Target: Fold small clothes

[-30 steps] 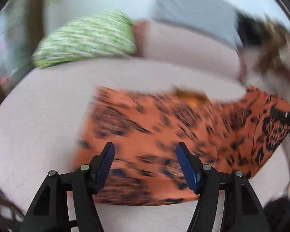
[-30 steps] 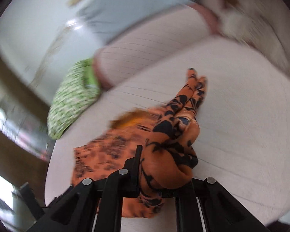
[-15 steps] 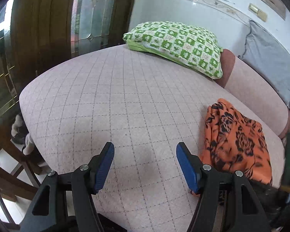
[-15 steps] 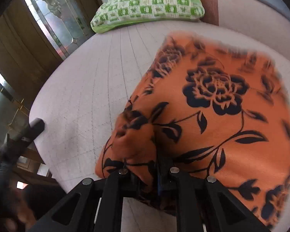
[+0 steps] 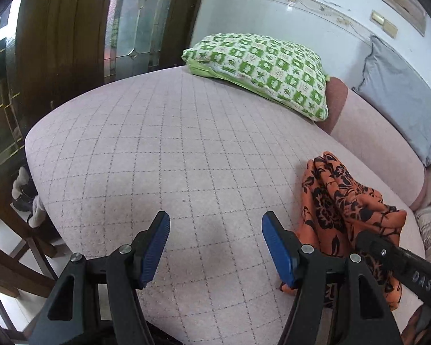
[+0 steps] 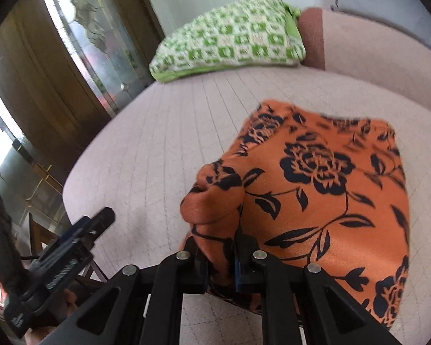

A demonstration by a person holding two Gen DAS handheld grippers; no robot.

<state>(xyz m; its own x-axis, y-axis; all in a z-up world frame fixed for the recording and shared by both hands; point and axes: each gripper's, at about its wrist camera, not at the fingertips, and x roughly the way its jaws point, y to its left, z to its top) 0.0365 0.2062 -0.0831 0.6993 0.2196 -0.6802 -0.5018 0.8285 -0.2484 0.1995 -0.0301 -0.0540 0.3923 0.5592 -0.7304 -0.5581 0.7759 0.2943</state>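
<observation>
An orange cloth with black flowers lies on the pink quilted sofa seat. My right gripper is shut on a bunched edge of the cloth at its near left side. In the left wrist view the cloth sits crumpled to the right, with the right gripper's black body over its near part. My left gripper is open and empty, low over bare seat to the left of the cloth. It also shows at the lower left of the right wrist view.
A green and white checked pillow lies at the back of the seat. A grey cushion leans on the backrest at the right. A wooden and glass door stands beyond the seat's left edge. Chair legs stand at lower left.
One second ago my left gripper was over the spread cloth; it has since swung left over bare seat. The right gripper has kept its hold, and the cloth is more bunched.
</observation>
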